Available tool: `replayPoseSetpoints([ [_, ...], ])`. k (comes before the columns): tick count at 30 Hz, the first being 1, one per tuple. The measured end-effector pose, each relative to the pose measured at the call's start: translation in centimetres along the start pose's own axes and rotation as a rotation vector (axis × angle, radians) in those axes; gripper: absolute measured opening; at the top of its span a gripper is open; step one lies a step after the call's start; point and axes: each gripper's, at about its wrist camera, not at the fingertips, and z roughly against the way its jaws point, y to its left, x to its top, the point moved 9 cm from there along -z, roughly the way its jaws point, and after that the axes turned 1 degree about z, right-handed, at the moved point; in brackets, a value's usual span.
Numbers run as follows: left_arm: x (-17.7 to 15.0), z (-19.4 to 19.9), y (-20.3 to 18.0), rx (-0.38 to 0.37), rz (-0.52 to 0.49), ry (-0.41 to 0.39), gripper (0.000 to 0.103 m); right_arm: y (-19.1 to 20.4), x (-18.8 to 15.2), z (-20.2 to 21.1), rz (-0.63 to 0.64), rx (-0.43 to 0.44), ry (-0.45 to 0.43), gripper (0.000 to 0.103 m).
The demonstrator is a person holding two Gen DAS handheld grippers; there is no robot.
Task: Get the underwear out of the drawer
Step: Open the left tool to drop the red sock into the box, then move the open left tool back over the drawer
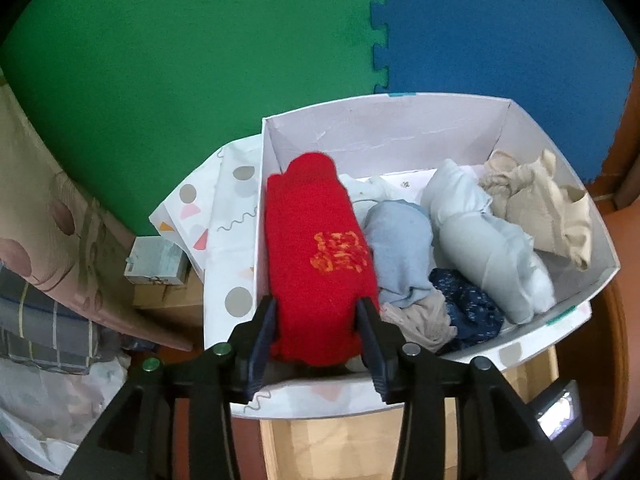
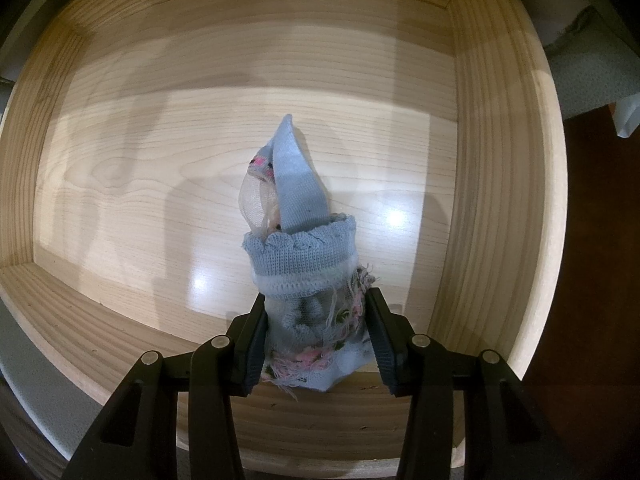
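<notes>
Gripping a rolled pale-blue knitted bundle [image 2: 304,280] in the right gripper [image 2: 316,340], long axis running away from the jaws, above the bare wooden drawer [image 2: 120,184]. Beyond, left gripper [image 1: 316,340] loosened around a red knitted roll [image 1: 320,264] in the white cardboard box [image 1: 384,128].

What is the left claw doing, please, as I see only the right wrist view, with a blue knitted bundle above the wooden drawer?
Observer: The left claw sits at a white cardboard box, its fingers either side of a red knitted roll.
Operator: Thank you; what else is in the box?
Observer: A light blue roll, a dark blue patterned piece and a beige garment lie beside it.
Operator: What lies beyond the box?
Observer: A green foam mat joined to a blue foam mat.
</notes>
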Motion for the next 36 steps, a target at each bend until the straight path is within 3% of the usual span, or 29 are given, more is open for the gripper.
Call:
replayPoseSetpoints([
  [11, -1.6, 5.7, 0.0, -0.017, -0.042, -0.063, 0.043, 0.0, 0.0, 0.0, 0.002, 0.001, 0.000, 0.043],
  [20, -6.5, 8.2, 2.4, 0.019, -0.048, -0.056, 0.043, 0.0, 0.1, -0.2, 0.001, -0.001, 0.002, 0.043],
  [26, -12.1, 5.6, 4.3, 0.056, 0.047, -0.002, 0.043, 0.2, 0.8, -0.1, -0.001, -0.004, 0.003, 0.043],
  [32, -18.1, 0.7, 3.8, 0.015, 0.114, 0.121, 0.043, 0.4, 1.0, 0.1, 0.001, -0.007, 0.003, 0.043],
  [36, -20.5, -1.5, 2.4, -0.004, 0.134, 0.147, 0.043, 0.5, 1.4, 0.4, 0.001, -0.009, 0.004, 0.043],
])
